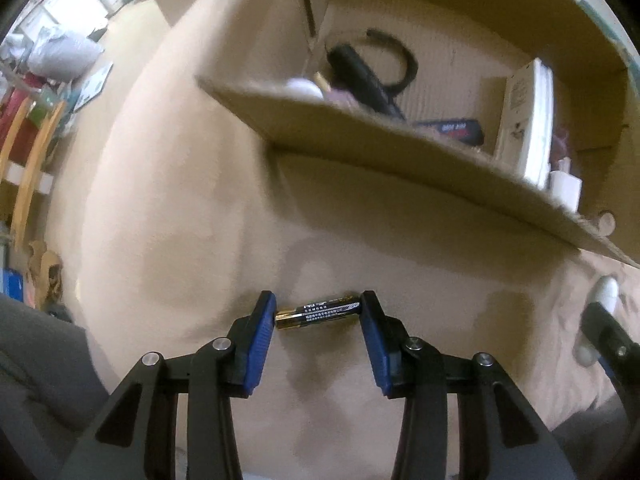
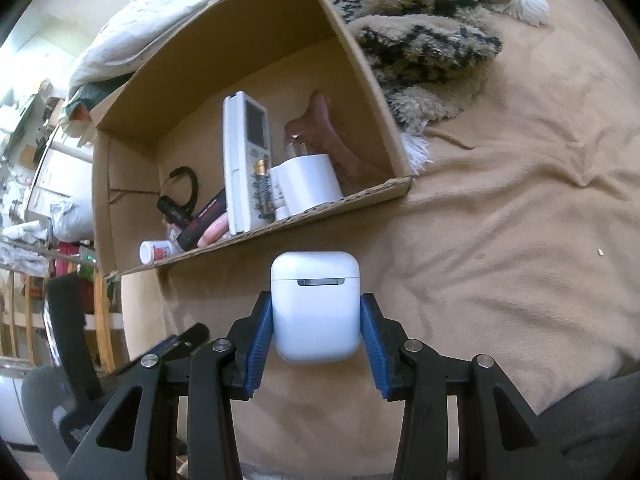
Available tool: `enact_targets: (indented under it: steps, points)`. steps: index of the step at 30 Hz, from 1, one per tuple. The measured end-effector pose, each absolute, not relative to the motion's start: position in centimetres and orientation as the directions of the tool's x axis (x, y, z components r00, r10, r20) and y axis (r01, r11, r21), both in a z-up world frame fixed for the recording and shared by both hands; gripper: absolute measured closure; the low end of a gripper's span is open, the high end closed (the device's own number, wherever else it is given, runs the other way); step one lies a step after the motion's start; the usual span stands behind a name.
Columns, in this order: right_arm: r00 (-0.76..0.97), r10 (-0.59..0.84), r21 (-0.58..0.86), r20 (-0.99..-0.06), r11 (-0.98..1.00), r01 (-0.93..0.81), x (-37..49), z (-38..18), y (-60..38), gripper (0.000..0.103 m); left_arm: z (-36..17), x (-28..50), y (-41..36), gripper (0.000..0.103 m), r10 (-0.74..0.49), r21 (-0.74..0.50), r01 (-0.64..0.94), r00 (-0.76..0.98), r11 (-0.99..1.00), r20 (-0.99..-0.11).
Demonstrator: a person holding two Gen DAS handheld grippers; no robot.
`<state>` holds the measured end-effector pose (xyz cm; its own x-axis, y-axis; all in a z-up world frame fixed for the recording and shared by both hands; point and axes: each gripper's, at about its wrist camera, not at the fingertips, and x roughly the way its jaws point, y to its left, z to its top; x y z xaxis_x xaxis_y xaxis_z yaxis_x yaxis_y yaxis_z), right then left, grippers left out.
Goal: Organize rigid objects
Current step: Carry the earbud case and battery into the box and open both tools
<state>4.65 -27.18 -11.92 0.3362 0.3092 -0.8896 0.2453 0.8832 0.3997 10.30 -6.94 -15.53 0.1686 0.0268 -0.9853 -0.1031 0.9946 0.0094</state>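
A battery (image 1: 318, 314) is pinched end to end between the pads of the left gripper (image 1: 319, 312), while a white earbud case (image 2: 315, 306) is clamped by its sides in the right gripper (image 2: 316, 312). The open cardboard box (image 2: 280, 222) is seen at twelve o'clock from both, with a remote (image 2: 246, 164), a white charger (image 2: 306, 184) and other items already inside. Held only by its ends, the battery could be levered out if the box wall were clipped. The battery's print is too small to be read.
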Motion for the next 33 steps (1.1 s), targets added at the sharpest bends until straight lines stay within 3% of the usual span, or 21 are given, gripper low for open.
enact_targets:
  steps: [9, 18, 25, 33]
  points:
    - [0.398, 0.391, 0.454, -0.83, 0.888, 0.072, 4.6, -9.3, -24.7, 0.058, -7.5, 9.8, -4.8, 0.064, 0.011, 0.005, -0.018, 0.347, 1.0, -0.938]
    - [0.526, 0.386, 0.435, -0.758, 0.9, -0.034, 6.2, -5.1, -24.8, 0.058, -1.3, 12.9, -3.0, 0.064, -0.033, -0.007, 0.05, 0.555, 0.999, -0.831]
    - [0.558, 0.306, 0.367, -0.771, 0.93, -0.004, 10.4, -4.3, -26.4, 0.058, -3.0, 16.7, -4.5, 0.064, -0.063, -0.019, 0.086, 0.556, 0.996, -0.829]
    - [0.484, 0.298, 0.392, -0.823, 0.914, 0.103, 12.1, -8.1, -27.4, 0.058, -7.3, 17.9, -6.7, 0.064, -0.113, -0.027, 0.171, 0.521, 0.985, -0.846]
